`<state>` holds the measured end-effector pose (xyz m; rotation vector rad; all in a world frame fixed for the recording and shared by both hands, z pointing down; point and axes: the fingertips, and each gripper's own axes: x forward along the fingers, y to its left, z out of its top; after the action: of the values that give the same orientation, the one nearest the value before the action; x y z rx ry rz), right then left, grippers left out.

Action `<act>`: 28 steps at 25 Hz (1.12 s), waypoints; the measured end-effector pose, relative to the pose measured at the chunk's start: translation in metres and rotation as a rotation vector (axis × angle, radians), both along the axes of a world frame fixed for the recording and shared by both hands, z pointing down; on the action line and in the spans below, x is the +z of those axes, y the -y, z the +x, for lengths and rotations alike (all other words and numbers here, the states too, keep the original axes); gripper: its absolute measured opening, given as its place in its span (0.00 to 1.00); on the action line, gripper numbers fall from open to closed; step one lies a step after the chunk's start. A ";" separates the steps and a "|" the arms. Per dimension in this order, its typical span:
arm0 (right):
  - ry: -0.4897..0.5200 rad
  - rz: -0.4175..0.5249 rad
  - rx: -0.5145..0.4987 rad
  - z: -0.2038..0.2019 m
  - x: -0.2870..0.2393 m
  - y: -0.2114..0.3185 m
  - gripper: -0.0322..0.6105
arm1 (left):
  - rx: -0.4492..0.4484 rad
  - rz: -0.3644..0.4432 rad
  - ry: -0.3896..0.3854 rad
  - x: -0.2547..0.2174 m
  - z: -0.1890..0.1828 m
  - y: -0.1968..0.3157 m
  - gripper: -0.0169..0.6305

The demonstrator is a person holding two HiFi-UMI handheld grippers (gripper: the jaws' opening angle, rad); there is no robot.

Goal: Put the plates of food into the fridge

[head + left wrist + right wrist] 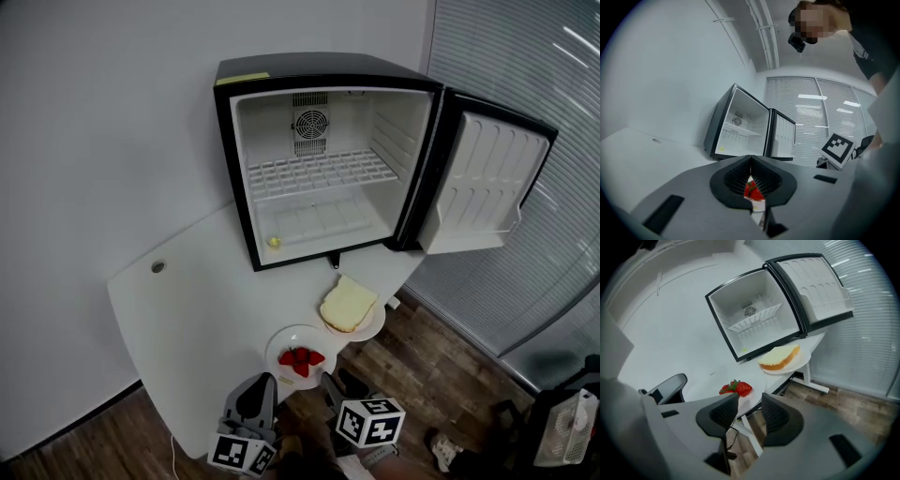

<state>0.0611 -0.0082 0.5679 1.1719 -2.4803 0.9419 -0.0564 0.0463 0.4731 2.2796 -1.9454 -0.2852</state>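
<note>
A white plate (279, 347) of strawberries (300, 360) sits at the near edge of a white table (197, 309), still outside the fridge. Just beyond it, a second plate (374, 326) carries a slice of bread (348, 304), its rim hanging slightly past the table's edge.

The left gripper (750, 158) is at the strawberry plate's near-left side, jaw tips pressed together. The berries and a strip of white rim show through the slit behind the tips; whether the tips touch the plate is hard to tell. The right gripper (750, 401) hovers at the plate's near-right side, jaws parted and gripping nothing, with the plate's edge and the wooden floor (422, 370) visible in the gap.

Behind both plates, a black mini fridge (319, 67) stands on the table with its door (487, 183) swung wide to the right. Inside are a wire shelf (319, 172) and a small yellow object (274, 242) on the fridge floor.
</note>
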 end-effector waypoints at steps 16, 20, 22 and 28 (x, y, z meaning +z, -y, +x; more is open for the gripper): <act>0.376 -0.393 0.122 -0.021 0.035 0.005 0.26 | -0.002 -0.006 -0.005 0.010 0.005 -0.004 0.04; 0.430 -0.423 0.108 -0.025 0.033 0.006 0.22 | 0.002 -0.015 -0.005 0.013 0.005 -0.004 0.04; 0.459 -0.434 0.106 -0.027 0.031 0.006 0.15 | 0.004 -0.016 -0.005 0.013 0.006 -0.003 0.04; 0.573 -0.511 0.151 -0.022 0.031 0.005 0.10 | 0.003 -0.018 -0.007 0.013 0.003 -0.001 0.04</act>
<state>0.0394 -0.0135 0.5984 1.0166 -2.2989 2.0451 -0.0533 0.0472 0.4865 2.2667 -1.9333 -0.2738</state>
